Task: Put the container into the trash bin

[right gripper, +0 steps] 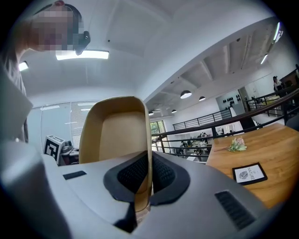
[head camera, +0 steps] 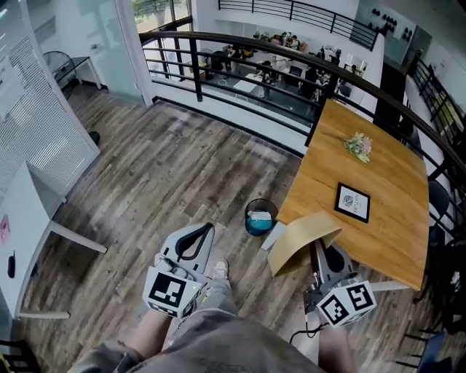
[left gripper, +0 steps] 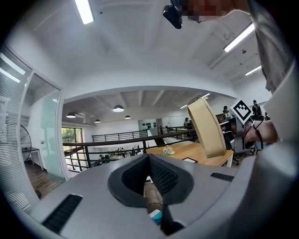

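Two tools show: the right tool [head camera: 322,253] is clenched on the wall of the tan container [head camera: 300,240], held above the floor [head camera: 167,175] near the trash bin [head camera: 260,217] and beside the wooden surface [head camera: 386,167], while the left tool [head camera: 198,237] is clenched with nothing in it.

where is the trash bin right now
In the head view, the trash bin stands on the wood floor just right of centre, beside the wooden table, ahead of the container in the right gripper.

Strip lights [left gripper: 85,10] are glaring white overhead in both gripper views, whose edges are bending and darkening into a round vignette. Soft daylight is washing the floor [head camera: 167,175] evenly.
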Motion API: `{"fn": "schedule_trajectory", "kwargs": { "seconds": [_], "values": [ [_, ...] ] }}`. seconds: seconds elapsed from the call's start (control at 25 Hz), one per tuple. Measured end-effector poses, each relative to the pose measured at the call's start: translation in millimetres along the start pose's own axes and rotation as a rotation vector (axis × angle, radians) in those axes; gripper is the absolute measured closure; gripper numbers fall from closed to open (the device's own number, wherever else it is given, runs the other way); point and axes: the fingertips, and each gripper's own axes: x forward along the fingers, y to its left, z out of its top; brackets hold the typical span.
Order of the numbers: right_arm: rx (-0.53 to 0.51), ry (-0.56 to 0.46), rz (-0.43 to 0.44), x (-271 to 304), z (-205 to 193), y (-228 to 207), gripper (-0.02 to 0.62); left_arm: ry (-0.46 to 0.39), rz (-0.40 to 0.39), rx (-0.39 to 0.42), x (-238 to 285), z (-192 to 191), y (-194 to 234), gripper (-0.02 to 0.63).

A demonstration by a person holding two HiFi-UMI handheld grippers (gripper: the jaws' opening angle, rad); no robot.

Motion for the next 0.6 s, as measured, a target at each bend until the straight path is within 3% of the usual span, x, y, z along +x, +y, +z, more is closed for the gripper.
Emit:
{"fn": "schedule_trajectory", "kwargs": {
  "seconds": [0.32,0.6],
  "values": [
    [0.062,0.165,-0.118,121,-34,-31,0.563,0.119,-0.062,-0.011,90,-31,79,0.591],
    [0.194,0.299,-0.232,206,-93,-70,0.563,0.226,-0.139,-0.035,163,-78,128,0.591]
  ]
}}
